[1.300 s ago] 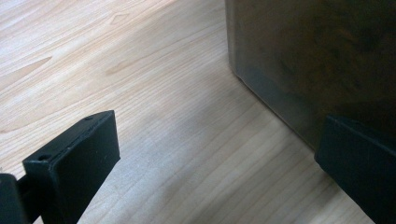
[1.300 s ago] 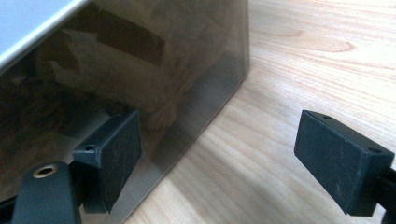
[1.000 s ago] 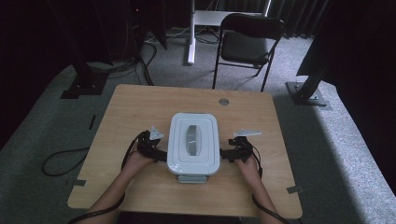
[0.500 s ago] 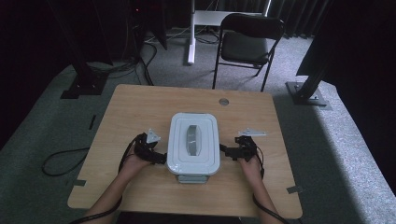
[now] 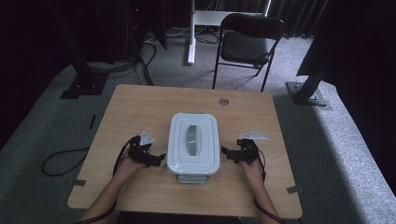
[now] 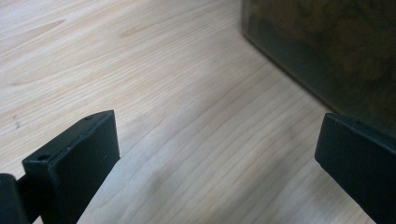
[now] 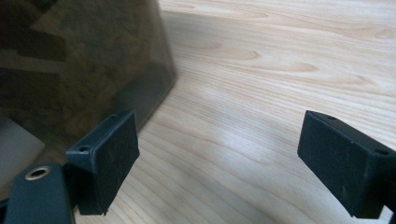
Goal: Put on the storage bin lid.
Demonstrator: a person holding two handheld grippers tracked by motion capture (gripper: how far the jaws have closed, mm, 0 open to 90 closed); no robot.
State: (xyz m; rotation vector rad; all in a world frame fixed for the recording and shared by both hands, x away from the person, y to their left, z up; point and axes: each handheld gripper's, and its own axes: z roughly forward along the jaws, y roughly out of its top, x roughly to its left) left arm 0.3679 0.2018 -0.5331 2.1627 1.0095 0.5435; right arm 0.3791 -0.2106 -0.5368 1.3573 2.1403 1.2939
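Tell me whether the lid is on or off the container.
On. In the high view the white lid covers the whole container, its grey handle on top; both open grippers flank it, touching nothing.

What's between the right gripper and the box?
Just bare table: the high view shows a small gap from right gripper to box.

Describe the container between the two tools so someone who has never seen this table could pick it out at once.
On the wooden table, look at the middle of the near half, between the left tool and the right tool. There stands a rectangular container with a white lid, rounded corners and a grey handle along its centre. Nothing else standing on the table is as big.
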